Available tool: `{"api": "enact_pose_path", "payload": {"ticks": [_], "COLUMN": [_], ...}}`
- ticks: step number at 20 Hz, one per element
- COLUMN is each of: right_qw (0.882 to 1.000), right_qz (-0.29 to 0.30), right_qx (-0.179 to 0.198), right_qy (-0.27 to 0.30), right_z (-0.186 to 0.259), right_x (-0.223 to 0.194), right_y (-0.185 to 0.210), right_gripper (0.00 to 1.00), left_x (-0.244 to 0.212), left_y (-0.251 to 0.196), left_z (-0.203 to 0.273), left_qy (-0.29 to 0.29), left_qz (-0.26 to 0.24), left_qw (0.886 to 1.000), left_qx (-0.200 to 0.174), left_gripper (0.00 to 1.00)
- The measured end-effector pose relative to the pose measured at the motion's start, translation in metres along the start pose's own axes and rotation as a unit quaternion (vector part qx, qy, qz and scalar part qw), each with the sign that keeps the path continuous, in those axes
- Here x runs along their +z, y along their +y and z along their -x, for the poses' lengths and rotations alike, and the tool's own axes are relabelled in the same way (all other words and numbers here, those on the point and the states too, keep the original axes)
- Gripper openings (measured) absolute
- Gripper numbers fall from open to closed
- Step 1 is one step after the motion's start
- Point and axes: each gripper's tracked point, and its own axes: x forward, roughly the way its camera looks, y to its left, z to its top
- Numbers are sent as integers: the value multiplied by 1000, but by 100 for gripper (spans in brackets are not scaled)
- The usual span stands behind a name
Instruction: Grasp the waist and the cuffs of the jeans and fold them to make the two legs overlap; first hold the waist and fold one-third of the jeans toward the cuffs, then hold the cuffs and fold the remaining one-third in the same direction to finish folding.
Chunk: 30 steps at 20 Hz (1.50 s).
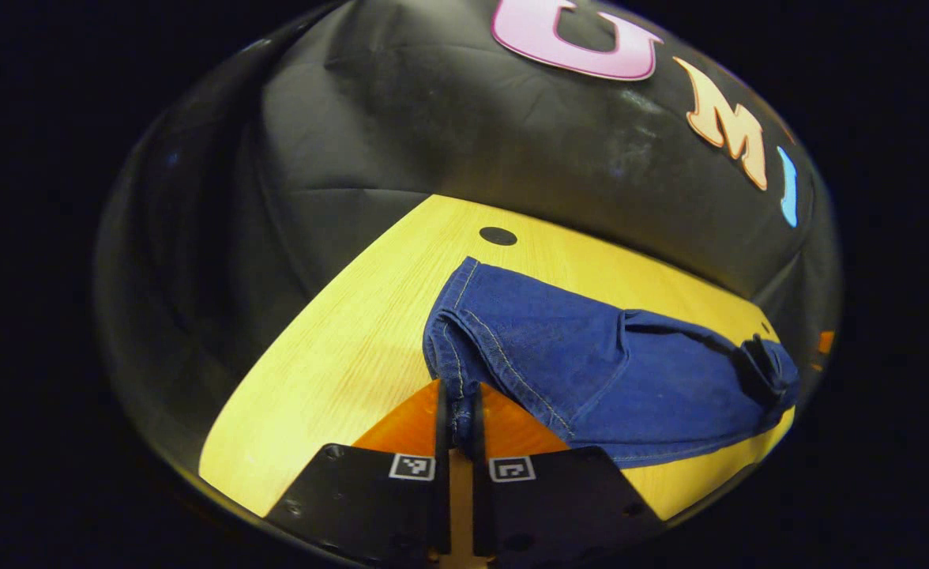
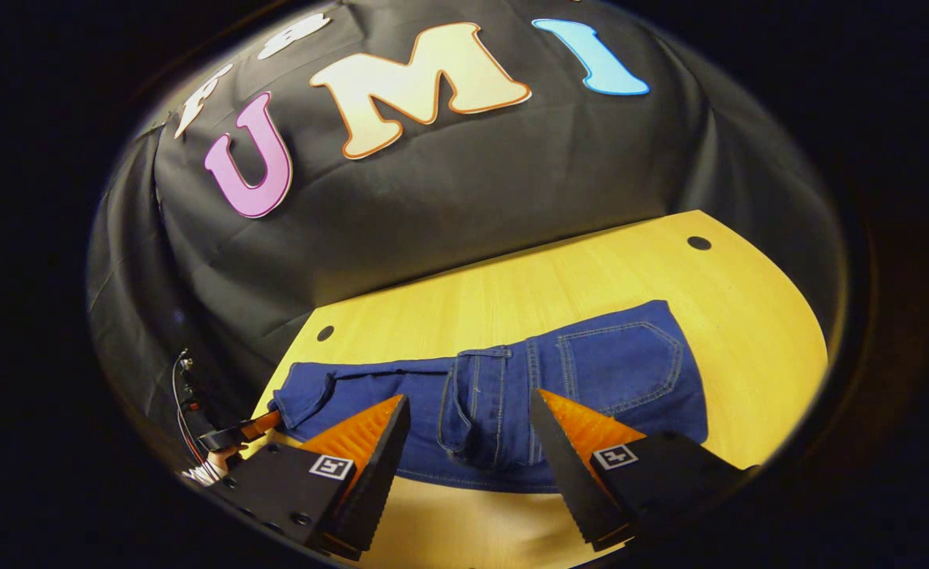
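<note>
- Across the desk (image 2: 749,316), the jeans (image 2: 512,395) lie flat with the two legs already overlapped; their long axis runs side to side in the right gripper view, parallel to the desk's near edge.
- Jeans, orientation: the waist end, marked by the back pocket (image 2: 621,365), points toward your right; the cuffs (image 2: 306,399) point toward your left, where the other claw and a hand appear at the desk's corner.
- Right claw (image 2: 468,450): spread wide, hovering above the near edge of the jeans close to the belt-loop seams, pinching nothing. You stand square to the long axis here, so the waist lies just ahead and slightly right of this claw, making it the nearer tool for the first fold.
- Left claw (image 1: 458,411): pressed together on a cuff-end hem of the jeans (image 1: 591,363), cloth visibly caught between both fingers. From this claw the long axis runs away toward the right, ending at the bunched waist.
- Judgement: the waist-to-cuffs third appears not yet folded.
</note>
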Motion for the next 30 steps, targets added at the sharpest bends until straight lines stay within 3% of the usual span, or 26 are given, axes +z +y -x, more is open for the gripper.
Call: {"api": "enact_pose_path", "payload": {"ticks": [3,6,11,14,20,26,30], "right_qw": [1000,1000,1000,1000,999,1000,999], "right_qz": [-14,-10,-19,-25,-35,5,23], "right_qx": [-5,-14,-18,-14,9,11,12], "right_qy": [6,11,6,-1,2,24,34], "right_z": [7,17,33,40,47,57,64], "right_x": [-10,-17,-13,-6,8,15,21], "right_y": [-6,-15,-30,-41,-82,-153,-202], "right_gripper": [94,94,94,94,94,94,94], "left_x": [1,8,44,66,95,87,87], "left_y": [1,-3,-29,-55,-191,-338,-448], "left_z": [1,2,28,46,73,79,88], "left_qy": [-5,-14,-34,-54,-67,-54,-51], "left_qz": [9,56,172,142,102,57,43], "left_qw": [1000,998,981,984,979,975,964], "left_qx": [3,-6,-78,-96,-162,-209,-256], "left_gripper": [0,0,0,0,0,0,0]}}
